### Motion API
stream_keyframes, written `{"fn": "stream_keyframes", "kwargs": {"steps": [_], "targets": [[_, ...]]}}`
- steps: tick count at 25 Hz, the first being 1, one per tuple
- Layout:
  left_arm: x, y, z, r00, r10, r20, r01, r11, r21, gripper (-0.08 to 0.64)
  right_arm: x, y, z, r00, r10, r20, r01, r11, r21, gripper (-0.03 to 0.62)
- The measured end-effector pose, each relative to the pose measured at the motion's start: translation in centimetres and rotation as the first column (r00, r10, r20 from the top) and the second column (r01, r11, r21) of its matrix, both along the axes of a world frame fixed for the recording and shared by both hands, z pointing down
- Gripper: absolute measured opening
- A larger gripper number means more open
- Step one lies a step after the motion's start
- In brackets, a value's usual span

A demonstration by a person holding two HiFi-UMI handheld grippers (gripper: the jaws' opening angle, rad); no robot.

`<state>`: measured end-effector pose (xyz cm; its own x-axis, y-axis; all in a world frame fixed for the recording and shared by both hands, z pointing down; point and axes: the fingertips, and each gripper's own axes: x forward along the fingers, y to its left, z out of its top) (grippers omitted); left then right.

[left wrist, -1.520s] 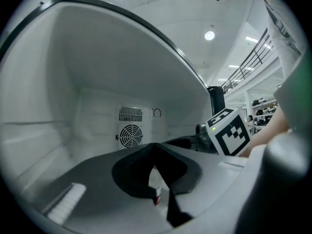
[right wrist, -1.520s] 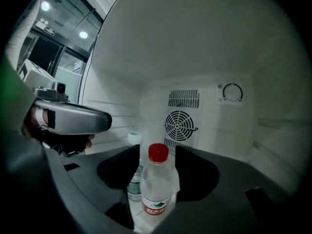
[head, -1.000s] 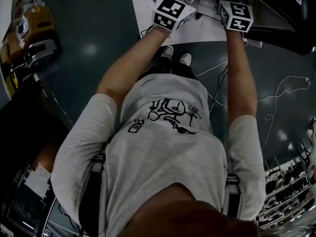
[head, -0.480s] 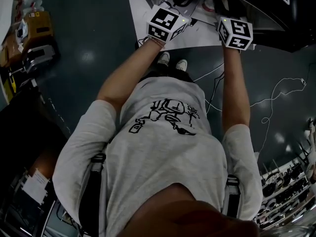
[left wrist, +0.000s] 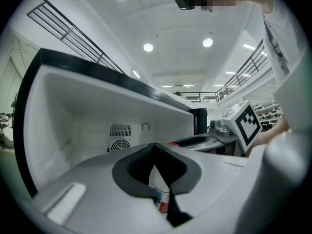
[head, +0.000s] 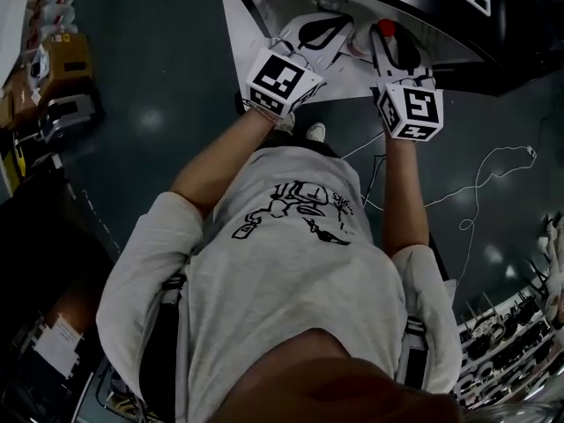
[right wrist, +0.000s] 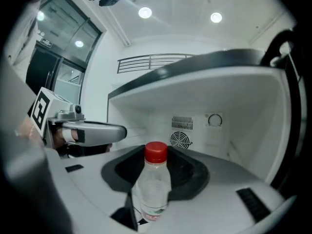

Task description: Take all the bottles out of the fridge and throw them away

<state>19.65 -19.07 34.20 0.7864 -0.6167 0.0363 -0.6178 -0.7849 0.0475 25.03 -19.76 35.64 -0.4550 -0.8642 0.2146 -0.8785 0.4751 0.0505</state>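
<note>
We are clamping a labelled bottle (left wrist: 160, 190) in the left gripper (head: 324, 32) and a red-capped bottle (right wrist: 154, 182) in the right gripper (head: 392, 49) at the mouth of the fridge (right wrist: 234, 106), which looks emptied, with binning both left to do.

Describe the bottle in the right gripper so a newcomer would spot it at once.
Find the open white fridge with a round fan grille inside. Before it, the right gripper grips a clear bottle. Its red cap stands above the jaws; the second bottle, in the left gripper, shows no cap.

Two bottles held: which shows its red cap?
The bottle in the right tongs: red cap visible. The left tongs hold the other bottle, only its labelled body showing.
</note>
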Motion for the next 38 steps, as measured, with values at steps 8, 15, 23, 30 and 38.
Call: {"fn": "stream_keyframes", "kwargs": {"steps": [8, 15, 23, 30, 38], "targets": [[0.2, 2.8, -4.4, 0.999, 0.044, -0.021, -0.043, 0.998, 0.049, 0.009, -0.6, 3.0, -3.8, 1.000, -0.015, -0.011, 0.015, 1.000, 0.012, 0.144], [0.4, 5.7, -6.0, 0.998, 0.063, -0.012, -0.062, 0.993, 0.098, 0.009, -0.5, 5.3, -5.8, 1.000, -0.029, 0.011, 0.028, 0.999, 0.020, 0.144], [0.0, 5.8, -6.2, 1.000, 0.018, -0.017, -0.016, 0.996, 0.091, 0.009, -0.6, 5.4, -7.2, 0.998, -0.065, 0.024, 0.064, 0.997, 0.038, 0.144], [-0.5, 6.6, -6.5, 0.996, -0.089, 0.002, 0.088, 0.991, 0.098, 0.009, -1.4, 6.4, -7.2, 0.987, -0.163, 0.010, 0.162, 0.986, 0.040, 0.144], [-3.3, 8.7, -7.3, 0.975, -0.218, -0.038, 0.220, 0.974, 0.047, 0.009, -4.7, 8.3, -8.2, 0.964, -0.264, -0.019, 0.265, 0.964, 0.039, 0.144]]}}
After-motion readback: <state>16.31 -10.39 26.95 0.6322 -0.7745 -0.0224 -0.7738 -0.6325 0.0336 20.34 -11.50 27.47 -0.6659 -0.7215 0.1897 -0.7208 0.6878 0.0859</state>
